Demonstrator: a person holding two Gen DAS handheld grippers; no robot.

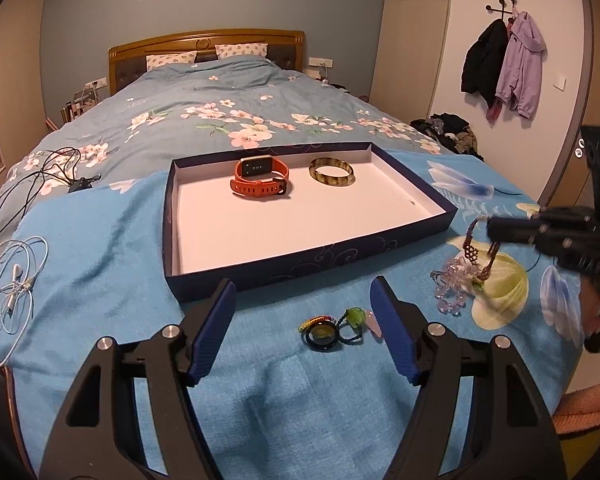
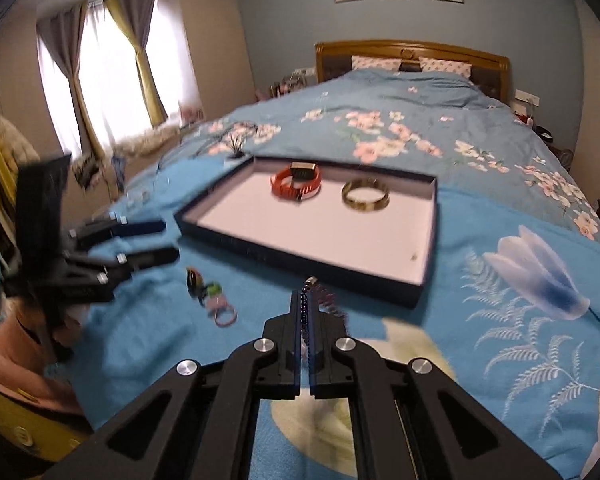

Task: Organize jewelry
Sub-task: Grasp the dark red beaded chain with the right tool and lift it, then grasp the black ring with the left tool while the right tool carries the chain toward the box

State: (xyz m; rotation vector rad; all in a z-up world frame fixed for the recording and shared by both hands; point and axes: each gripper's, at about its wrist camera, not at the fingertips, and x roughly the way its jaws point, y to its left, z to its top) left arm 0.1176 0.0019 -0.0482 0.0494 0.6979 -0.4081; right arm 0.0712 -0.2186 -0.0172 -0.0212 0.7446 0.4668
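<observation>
right tool (image 2: 309, 312) tilted down, pinching bracelet (image 1: 478, 256)

Left claw (image 1: 303, 328) built of matte black angular linkage arms with triangular cut-outs, round silver pivot screws set at each joint, ribbed dark blue pads (image 1: 216, 330) fitted inside the fingers, right claw (image 2: 310, 322) made alike, black arms, silver screws, blue pad edges.

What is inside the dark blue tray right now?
Inside the dark blue tray: an orange smartwatch and an amber bangle, side by side near the far wall. Nothing else visible; no part of its floor is covered.
</observation>
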